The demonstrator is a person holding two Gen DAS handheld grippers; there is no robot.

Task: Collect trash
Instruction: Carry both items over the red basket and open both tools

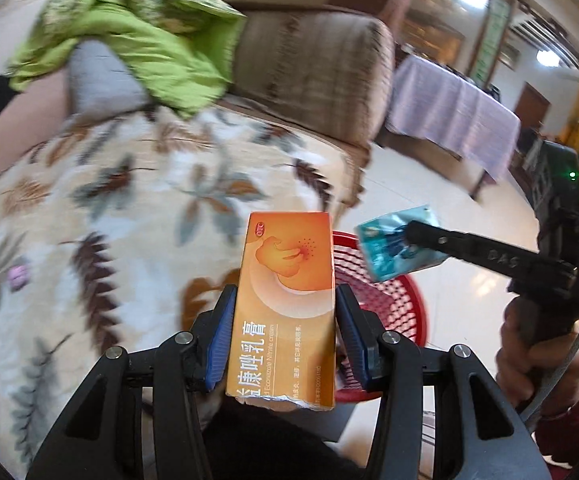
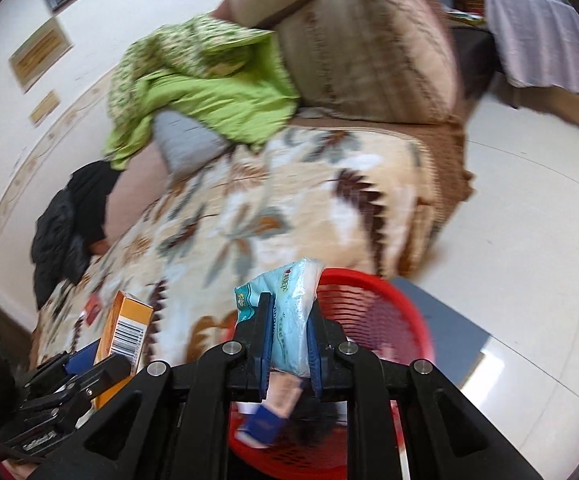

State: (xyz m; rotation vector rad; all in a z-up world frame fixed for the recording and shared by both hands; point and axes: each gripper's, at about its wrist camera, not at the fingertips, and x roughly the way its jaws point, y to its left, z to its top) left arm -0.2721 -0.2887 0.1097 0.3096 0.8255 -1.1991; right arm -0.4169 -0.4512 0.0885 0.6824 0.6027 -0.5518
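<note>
My left gripper (image 1: 285,304) is shut on an orange medicine box (image 1: 287,300) and holds it upright over the sofa's front edge, beside a red mesh basket (image 1: 393,304). The box also shows in the right wrist view (image 2: 127,330). My right gripper (image 2: 289,320) is shut on a light blue tissue pack (image 2: 285,312) just above the red basket (image 2: 373,312). In the left wrist view the right gripper (image 1: 413,236) holds the pack (image 1: 393,248) over the basket's far rim. The basket holds a blue item and other trash (image 2: 265,420).
A sofa with a leaf-patterned blanket (image 1: 129,208) fills the left, with a green quilt (image 1: 129,36) and grey pillow at its back. A small red item (image 2: 93,306) lies on the blanket. A cloth-covered table (image 1: 457,116) stands on the white tile floor.
</note>
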